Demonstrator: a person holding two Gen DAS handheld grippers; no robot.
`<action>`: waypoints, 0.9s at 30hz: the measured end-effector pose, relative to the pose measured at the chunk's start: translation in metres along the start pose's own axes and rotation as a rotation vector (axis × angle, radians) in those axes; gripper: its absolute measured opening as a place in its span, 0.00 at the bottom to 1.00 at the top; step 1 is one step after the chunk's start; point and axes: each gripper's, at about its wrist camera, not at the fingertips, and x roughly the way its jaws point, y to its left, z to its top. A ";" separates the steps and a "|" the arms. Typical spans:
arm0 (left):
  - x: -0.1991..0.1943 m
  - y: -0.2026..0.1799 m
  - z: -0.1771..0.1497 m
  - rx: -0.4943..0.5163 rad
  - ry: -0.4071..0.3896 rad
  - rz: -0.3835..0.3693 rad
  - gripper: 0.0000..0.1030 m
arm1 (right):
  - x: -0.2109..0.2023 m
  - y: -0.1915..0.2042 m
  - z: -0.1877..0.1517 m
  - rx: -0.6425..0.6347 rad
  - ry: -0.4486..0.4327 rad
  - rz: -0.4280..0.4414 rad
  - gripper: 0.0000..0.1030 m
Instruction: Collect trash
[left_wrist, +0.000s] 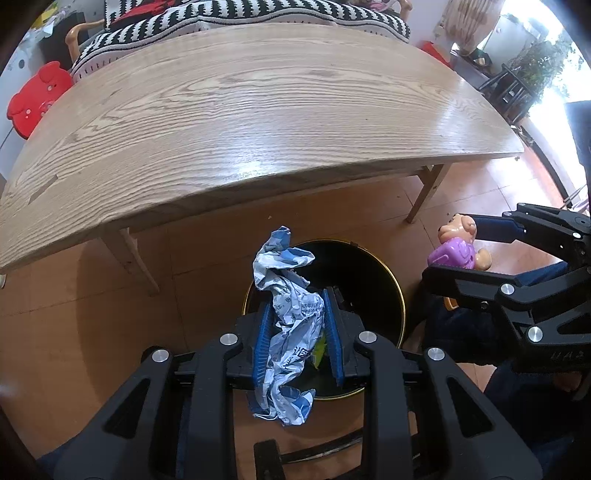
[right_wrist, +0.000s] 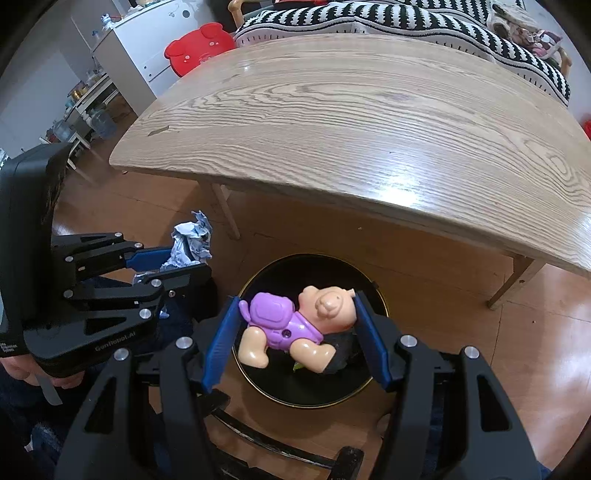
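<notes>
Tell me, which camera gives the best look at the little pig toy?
The right wrist view: the pig toy fills its centre, gripped between blue fingers above the black bin. The left wrist view shows it small at the right edge, partly hidden.

Bin (left_wrist: 388, 291) interior dark, partly behind crumpled wrapper (left_wrist: 288, 325)

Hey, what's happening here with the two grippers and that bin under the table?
A person is clearing up trash with a hand-held gripper in each hand. The left hand-held gripper is clamped on a crumpled blue-and-white paper wrapper, and the right hand-held gripper holds a plastic pig toy in a purple outfit. Both hang above the round black trash bin on the floor beside the wooden table. Nothing has been dropped from either gripper yet.
</notes>
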 end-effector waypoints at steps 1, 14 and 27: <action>0.001 0.000 0.000 0.001 0.002 -0.001 0.24 | 0.000 0.000 0.000 0.000 0.000 0.000 0.59; 0.001 0.003 0.002 -0.043 -0.013 -0.004 0.73 | -0.008 -0.009 0.005 0.037 -0.035 -0.020 0.74; -0.024 0.000 0.013 -0.051 -0.110 -0.007 0.85 | -0.040 -0.010 0.016 0.044 -0.178 -0.038 0.86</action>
